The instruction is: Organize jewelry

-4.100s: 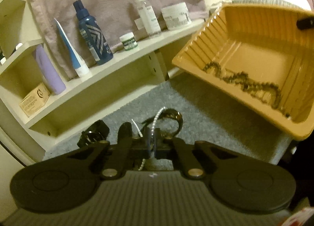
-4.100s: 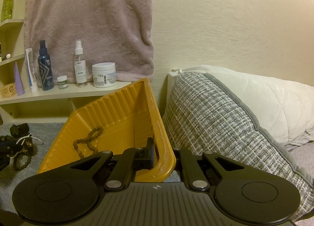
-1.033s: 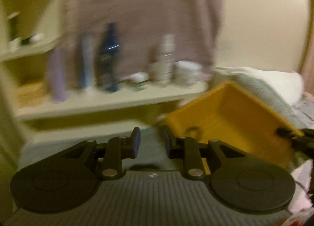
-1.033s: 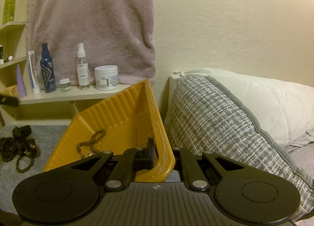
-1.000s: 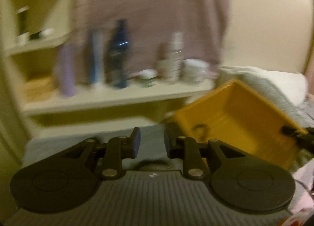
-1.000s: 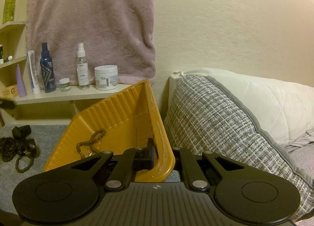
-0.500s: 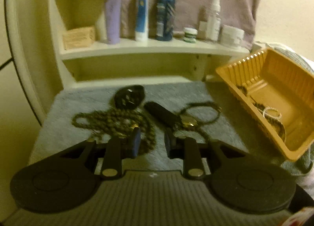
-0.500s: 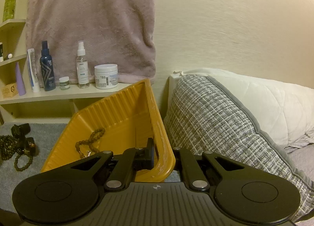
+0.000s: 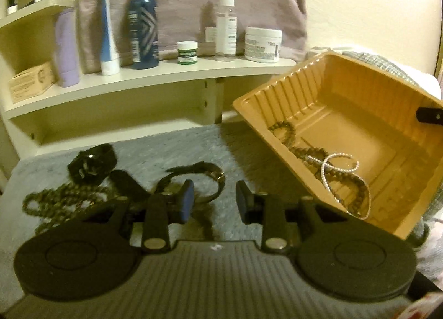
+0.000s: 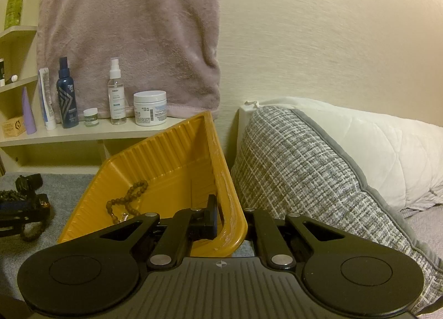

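Observation:
My right gripper is shut on the rim of the yellow tray and holds it tilted above the grey mat. The tray holds a brown bead bracelet and a sparkling silver bracelet. My left gripper is open and empty, low over the mat, just in front of a dark strap watch. A black watch and a long brown bead necklace lie to its left. The left gripper's arm shows at the left edge of the right wrist view.
A cream shelf behind the mat carries bottles, a tube, jars and a small box. A pink-grey towel hangs on the wall. A checked cushion and a white pillow lie to the right of the tray.
My left gripper let the silver bracelet go into the tray, swung back left and came down over the jewelry on the mat. The right gripper and tray have hardly moved.

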Available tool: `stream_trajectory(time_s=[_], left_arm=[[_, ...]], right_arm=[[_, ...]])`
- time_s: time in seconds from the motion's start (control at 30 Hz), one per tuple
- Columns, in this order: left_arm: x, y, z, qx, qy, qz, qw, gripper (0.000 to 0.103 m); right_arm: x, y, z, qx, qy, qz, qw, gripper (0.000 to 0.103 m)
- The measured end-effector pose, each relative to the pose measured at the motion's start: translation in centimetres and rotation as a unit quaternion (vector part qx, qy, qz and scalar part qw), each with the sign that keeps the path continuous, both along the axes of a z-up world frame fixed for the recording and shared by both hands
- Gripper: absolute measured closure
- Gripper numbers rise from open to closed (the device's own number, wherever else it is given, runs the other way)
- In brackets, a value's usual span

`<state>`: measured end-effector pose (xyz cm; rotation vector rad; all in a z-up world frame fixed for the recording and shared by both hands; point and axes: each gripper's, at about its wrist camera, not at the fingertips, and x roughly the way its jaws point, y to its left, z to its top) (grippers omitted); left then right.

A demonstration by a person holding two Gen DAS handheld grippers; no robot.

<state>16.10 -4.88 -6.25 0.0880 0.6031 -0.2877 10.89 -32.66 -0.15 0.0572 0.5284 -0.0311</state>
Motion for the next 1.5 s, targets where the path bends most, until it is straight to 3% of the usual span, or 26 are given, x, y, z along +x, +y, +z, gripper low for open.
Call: stream_trajectory(time_s=[0.17,0.23,0.3,0.4,0.7,1.07,1.37,1.5], left_arm=[[1.2,-1.0,-0.7,0.019,0.005,0.001,0.9998,0.076],[1.4,-1.1,-0.8,0.028,0.009,0.001,0.9996,0.089],[1.3,-1.0,-0.5,0.027,0.009,-0.004,0.9996,0.095],[1.0,-0.8,0.0,0.039,0.004,-0.011,0.9992,0.095],[0.4,-0.1,2.8,0.030,-0.015,-0.033,0.9989,0.097],[-0.3,-3.2,6.2,-0.032,-0.026,-0.107,0.9934,0.097],[-0.5,-7.7,6.1,-0.056,-0.010,-0.172,0.9834,0.097],[-0.7,-9.2,5.3,-0.044,0.000,-0.189,0.9811,0.097]], right_arm=[[0.0,0.0,0.0,0.000,0.000,0.000,1.000,0.097],[0.0,0.0,0.0,0.000,0.000,0.000,1.000,0.097],[0.0,0.0,0.0,0.000,0.000,0.000,1.000,0.097],[0.1,0.0,0.0,-0.001,-0.001,0.000,1.000,0.097],[0.1,0.0,0.2,-0.002,-0.002,0.002,1.000,0.097],[0.1,0.3,0.4,-0.003,-0.005,0.005,1.000,0.097],[-0.1,0.3,0.5,0.001,-0.005,0.004,1.000,0.097],[-0.1,0.2,0.5,0.002,-0.004,0.004,1.000,0.097]])
